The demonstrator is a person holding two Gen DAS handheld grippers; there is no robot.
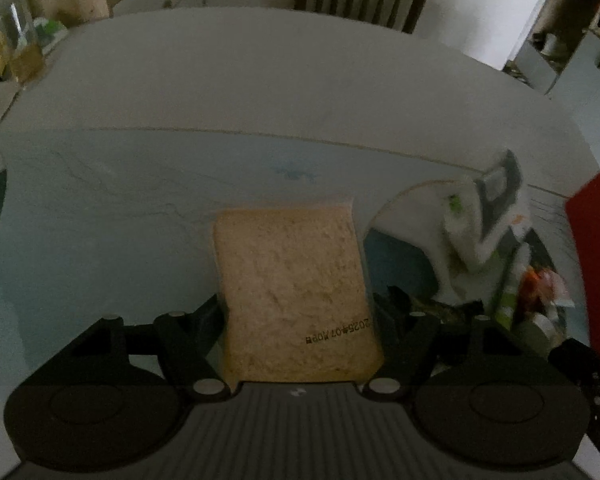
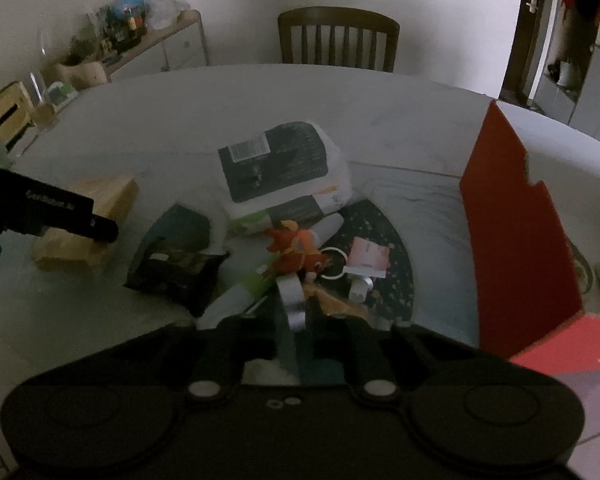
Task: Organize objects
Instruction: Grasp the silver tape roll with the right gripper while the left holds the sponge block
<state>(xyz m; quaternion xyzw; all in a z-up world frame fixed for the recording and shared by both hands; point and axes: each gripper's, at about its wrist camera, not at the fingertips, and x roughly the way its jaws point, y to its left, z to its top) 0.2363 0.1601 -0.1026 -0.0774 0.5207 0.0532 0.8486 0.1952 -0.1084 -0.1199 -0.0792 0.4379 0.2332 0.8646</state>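
My left gripper (image 1: 298, 308) is shut on a wrapped slice of bread (image 1: 292, 292), holding it just over the table; the bread also shows at the left of the right wrist view (image 2: 86, 220), with the left gripper's finger (image 2: 100, 229) on it. My right gripper (image 2: 294, 326) is open above a pile in the middle: a white and dark green packet (image 2: 284, 168), an orange plush toy (image 2: 296, 252), a dark snack pouch (image 2: 176, 268), a white and green tube (image 2: 240, 294), a white clip (image 2: 294, 300) and a pink card (image 2: 368, 260).
An open red box (image 2: 516, 232) stands at the right, also seen in the left wrist view (image 1: 596, 256). The round pale table (image 2: 260, 96) has a wooden chair (image 2: 338, 38) behind it. A glass (image 1: 22, 46) and a yellow box (image 2: 4, 114) stand at the far left.
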